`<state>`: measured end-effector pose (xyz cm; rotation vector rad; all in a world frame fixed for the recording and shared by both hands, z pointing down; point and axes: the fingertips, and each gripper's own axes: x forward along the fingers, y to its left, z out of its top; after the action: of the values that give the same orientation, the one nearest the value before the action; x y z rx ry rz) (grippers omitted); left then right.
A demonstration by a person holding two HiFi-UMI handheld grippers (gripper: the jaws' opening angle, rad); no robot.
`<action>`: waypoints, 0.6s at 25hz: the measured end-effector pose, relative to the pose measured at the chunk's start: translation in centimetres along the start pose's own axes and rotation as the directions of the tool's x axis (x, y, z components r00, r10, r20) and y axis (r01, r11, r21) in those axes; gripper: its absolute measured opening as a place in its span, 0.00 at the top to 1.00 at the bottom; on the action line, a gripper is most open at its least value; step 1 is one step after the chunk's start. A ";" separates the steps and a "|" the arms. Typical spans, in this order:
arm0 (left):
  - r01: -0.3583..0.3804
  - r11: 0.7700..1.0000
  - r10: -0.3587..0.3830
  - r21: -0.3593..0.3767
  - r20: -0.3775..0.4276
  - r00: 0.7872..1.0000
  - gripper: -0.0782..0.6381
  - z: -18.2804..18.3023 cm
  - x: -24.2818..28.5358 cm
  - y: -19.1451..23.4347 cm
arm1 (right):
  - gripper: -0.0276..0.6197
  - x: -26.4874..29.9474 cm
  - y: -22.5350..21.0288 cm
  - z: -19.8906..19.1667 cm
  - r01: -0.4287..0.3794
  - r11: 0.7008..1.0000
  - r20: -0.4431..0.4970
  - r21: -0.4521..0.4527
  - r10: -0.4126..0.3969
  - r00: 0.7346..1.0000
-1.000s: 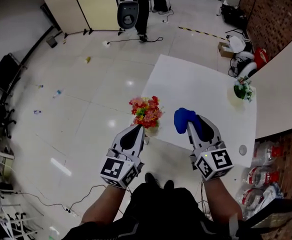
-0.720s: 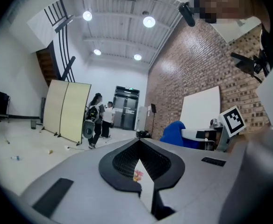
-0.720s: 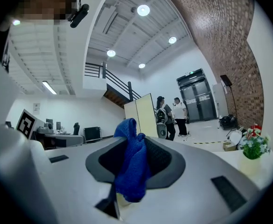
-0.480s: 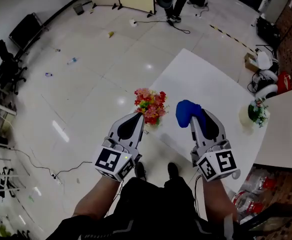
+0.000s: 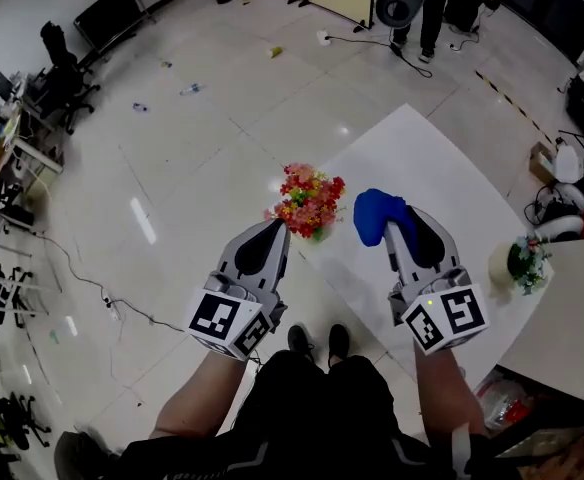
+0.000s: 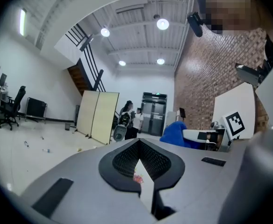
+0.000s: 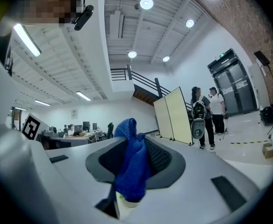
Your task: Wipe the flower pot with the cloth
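Head view shows the flower pot [image 5: 307, 204] standing up straight on the near corner of the white table [image 5: 427, 163]. Red and yellow flowers fill its top, so only a bit of the pot itself shows under them.

The pot sits in front of both grippers, in the gap between them. The left gripper [image 5: 277, 228] is the closer one, and its tip is just beside the flowers. Its jaws are pressed together with nothing in them. In the left gripper view only a thin crack shows between them, with a speck of pink flower far below.

The right gripper [image 5: 390, 230] has its jaws squeezed onto the blue cloth [image 5: 375, 213]. The cloth sticks out past the tip in a soft lump. It is near the flowers but not touching them. In the right gripper view the cloth [image 7: 132, 164] hangs right down the middle of the jaws.

The pot is to the left of the cloth and lower down. I think the right gripper has to go left and down to rub the pot. The left gripper could hold the pot so it does not tip.
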<state>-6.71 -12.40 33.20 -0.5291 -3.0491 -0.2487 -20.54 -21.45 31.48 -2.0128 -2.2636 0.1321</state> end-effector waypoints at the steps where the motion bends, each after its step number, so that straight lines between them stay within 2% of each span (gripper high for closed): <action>1: -0.010 1.000 0.010 -0.005 -0.004 1.000 0.90 -0.4 -0.2 0.2 | 0.81 0.3 0.3 -0.2 -0.003 1.000 -0.003 0.007 0.003 1.000; 3: -0.017 1.000 0.017 -0.015 -0.016 1.000 0.90 -1.4 -0.9 0.6 | 0.81 0.6 1.3 -1.0 -0.007 1.000 -0.009 0.013 0.007 1.000; 6: -0.023 0.999 0.023 -0.030 -0.002 1.000 0.90 -2.3 -0.7 0.6 | 0.81 1.2 1.7 -2.4 -0.052 0.998 -0.029 -0.029 0.051 0.998; 9: -0.034 0.998 0.032 -0.050 -0.036 0.999 0.90 -4.7 -0.3 0.0 | 0.81 1.1 1.2 -4.7 -0.088 0.996 -0.059 -0.025 0.086 0.995; 12: -0.107 0.991 0.103 -0.084 -0.057 0.993 0.90 -7.1 -1.2 0.4 | 0.81 0.9 2.1 -8.4 -0.154 0.988 -0.119 -0.030 0.150 0.982; 15: -0.156 0.985 0.151 -0.075 -0.059 0.987 0.90 -9.2 -1.6 0.2 | 0.81 1.0 2.7 -12.1 -0.231 0.973 -0.179 -0.022 0.223 0.958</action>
<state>-5.05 -14.25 42.22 -0.7459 -2.9382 -0.3723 -16.35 -20.21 43.16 -2.2049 -1.9426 -0.0739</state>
